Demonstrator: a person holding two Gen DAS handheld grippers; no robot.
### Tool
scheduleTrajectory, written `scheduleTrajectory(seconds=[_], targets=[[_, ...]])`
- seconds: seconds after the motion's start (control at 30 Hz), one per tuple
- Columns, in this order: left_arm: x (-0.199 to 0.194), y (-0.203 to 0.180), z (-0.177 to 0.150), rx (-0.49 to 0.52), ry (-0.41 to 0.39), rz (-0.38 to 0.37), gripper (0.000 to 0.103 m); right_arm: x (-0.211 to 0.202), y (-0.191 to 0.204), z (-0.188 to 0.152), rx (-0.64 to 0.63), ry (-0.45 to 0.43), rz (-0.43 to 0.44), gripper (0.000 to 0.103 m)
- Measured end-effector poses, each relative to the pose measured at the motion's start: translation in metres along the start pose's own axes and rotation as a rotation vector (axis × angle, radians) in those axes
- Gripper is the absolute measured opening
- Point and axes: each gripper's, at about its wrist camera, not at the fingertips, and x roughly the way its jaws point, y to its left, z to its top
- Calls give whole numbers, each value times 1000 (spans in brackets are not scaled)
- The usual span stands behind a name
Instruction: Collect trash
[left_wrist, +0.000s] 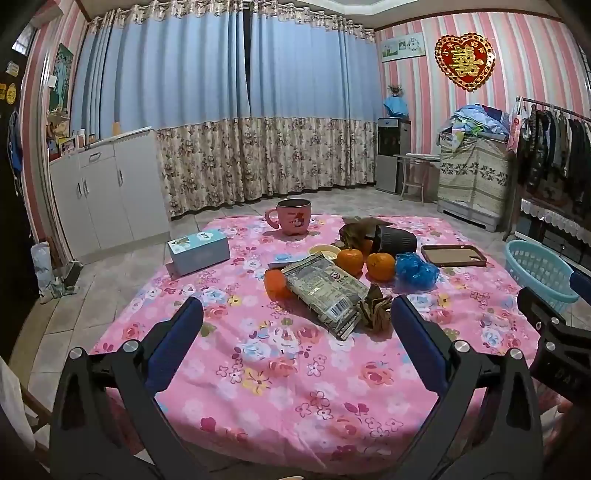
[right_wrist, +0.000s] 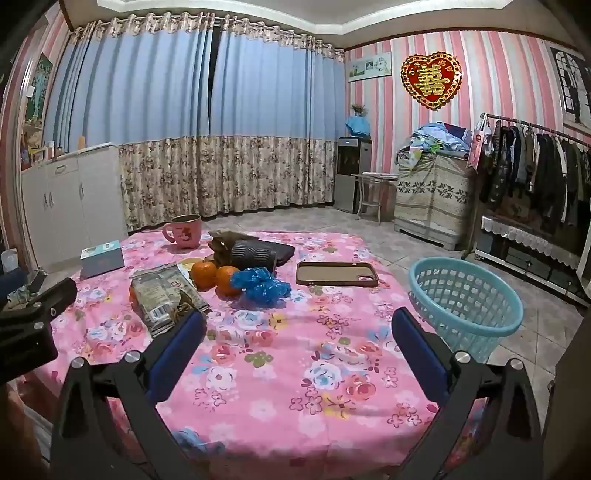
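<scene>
Hovering: left gripper released | right gripper released | blue basket whole only in right view

Both views are fisheye cameras riding on the hand-held claws, each looking forward along its own two blue-padded fingers and tilted a little downward over the near edge of the tabletop, which wears a pink floral cloth.

The left wrist view sits toward the left and faces the curtained wall; its left claw frames a silver snack packet close ahead, and the right claw intrudes at its right edge.

The right wrist view sits further right, taking in the light blue basket beside the tabletop.

Both share the pink mug, oranges, blue plastic bag, phone case, curtains and the red heart wall ornament.
</scene>
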Motion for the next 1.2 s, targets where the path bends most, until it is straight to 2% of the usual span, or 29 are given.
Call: scheduleTrajectory(seconds=[1.2], targets=[[5, 5, 2, 1, -1, 3, 98, 0, 0, 0, -4, -2, -1, 99]])
